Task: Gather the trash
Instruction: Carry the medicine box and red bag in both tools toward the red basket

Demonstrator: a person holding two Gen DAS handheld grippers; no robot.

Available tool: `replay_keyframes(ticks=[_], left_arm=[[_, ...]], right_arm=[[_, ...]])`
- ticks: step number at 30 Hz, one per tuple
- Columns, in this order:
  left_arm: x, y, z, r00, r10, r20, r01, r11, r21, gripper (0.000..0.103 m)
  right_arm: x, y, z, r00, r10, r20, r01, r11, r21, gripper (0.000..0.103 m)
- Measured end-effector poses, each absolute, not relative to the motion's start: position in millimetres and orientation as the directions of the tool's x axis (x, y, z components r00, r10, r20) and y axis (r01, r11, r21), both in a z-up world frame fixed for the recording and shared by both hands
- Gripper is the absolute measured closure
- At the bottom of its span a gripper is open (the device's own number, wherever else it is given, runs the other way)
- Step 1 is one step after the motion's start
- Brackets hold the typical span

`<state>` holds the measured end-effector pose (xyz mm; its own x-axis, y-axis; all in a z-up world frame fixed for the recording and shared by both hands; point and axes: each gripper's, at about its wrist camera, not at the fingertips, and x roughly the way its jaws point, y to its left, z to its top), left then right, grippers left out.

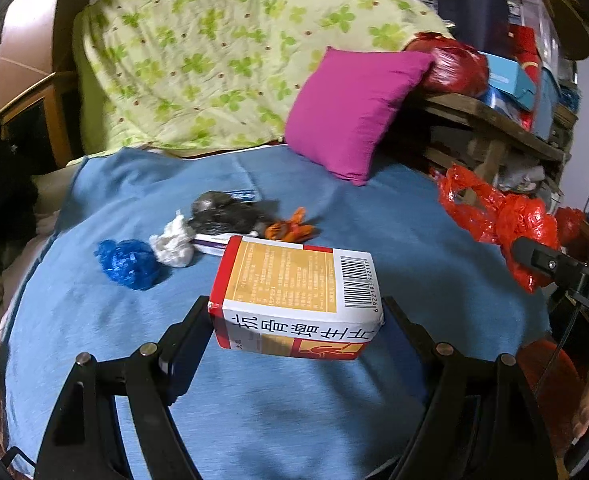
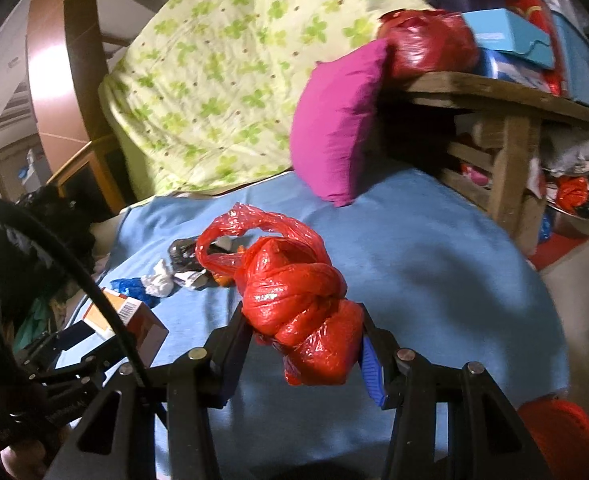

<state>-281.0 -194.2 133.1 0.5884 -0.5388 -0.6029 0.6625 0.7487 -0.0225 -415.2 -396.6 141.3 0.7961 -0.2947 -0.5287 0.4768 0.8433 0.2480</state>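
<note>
A: What does the left hand-held gripper [image 1: 296, 320] hold?

B: A medicine box [image 1: 294, 298], white, red and orange with a barcode. Both fingers press on its sides, and it is lifted above the blue blanket [image 1: 374, 216].

A: And the right hand-held gripper [image 2: 304, 344]?

B: It is closed on a knotted red plastic bag [image 2: 294, 292], also held above the blanket.

A: Where is the other trash?

B: In a small group on the blanket, behind the box: a blue crumpled bag [image 1: 128, 262], a white crumpled piece [image 1: 174, 242], a dark wrapper [image 1: 226, 214] and an orange scrap [image 1: 290, 228]. A magenta pillow [image 1: 350, 112] leans near the wooden shelf [image 1: 490, 120].
</note>
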Motion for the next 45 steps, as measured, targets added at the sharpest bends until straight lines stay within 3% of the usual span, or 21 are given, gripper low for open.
replay_keyframes(ticks=[45], left_arm=[[-374,-301,138,0.366,-0.679,-0.636,0.858,0.511,-0.051,0.020]], right_arm=[[-651,-475,77,0.545,-0.528,-0.651,0.816,0.512,0.268,0.051]])
